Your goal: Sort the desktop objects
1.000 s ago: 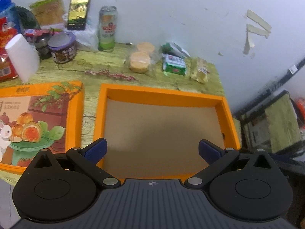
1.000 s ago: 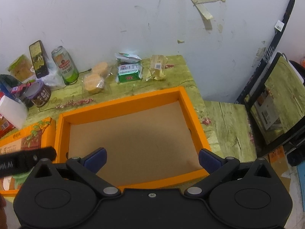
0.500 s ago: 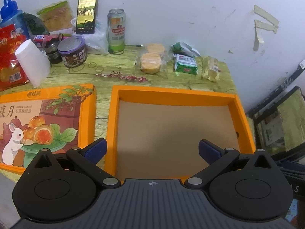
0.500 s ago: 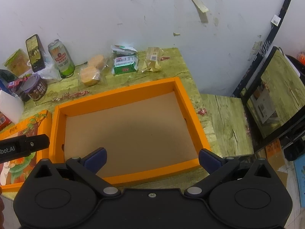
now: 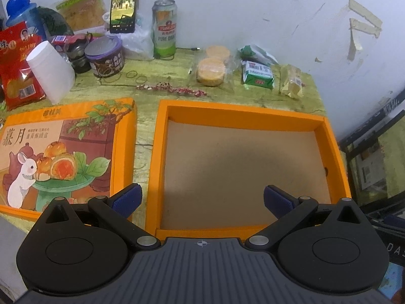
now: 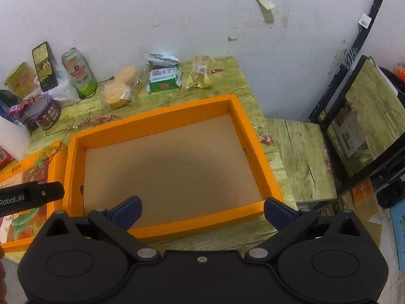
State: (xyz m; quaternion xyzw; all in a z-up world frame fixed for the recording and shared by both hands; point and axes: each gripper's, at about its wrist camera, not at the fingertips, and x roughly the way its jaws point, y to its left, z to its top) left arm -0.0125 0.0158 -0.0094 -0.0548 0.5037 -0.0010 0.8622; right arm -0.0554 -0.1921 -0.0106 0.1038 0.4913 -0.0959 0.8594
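Right now both grippers are hovering over the near edge of the desk [image 5: 144, 93] with nothing between their fingers: the left gripper [image 5: 201, 198] is spread wide and released above the near wall of the orange box [image 5: 229, 107], and the right gripper [image 6: 201, 211] is likewise spread wide and released over that same near wall. Inside, the box is showing only its bare brown floor, and it is sitting toward the right edge of the desk. Just beside it on the left, the box lid [image 5: 63, 152], printed with a rabbit and pastries, is lying flat at the near left corner. Along the far edge, by the wall, the snacks are waiting in a row: two wrapped round cakes [image 5: 212, 68] one behind the other, a green packet [image 5: 257, 77] to their right with a torn green wrapper [image 5: 255, 52] behind it, and a clear-wrapped yellow snack [image 5: 291, 82] nearest the far right corner. Further left a beer can [image 5: 164, 34] is standing upright, a phone [image 5: 123, 5] is leaning against the wall, and a purple-lidded tub [image 5: 105, 57], a white cup [image 5: 50, 72] lying tilted, a red snack bag [image 5: 17, 63] and a blue bottle [image 5: 19, 7] are crowding the far left corner. From the right wrist view, part of the left gripper is showing at the left edge, over the lid
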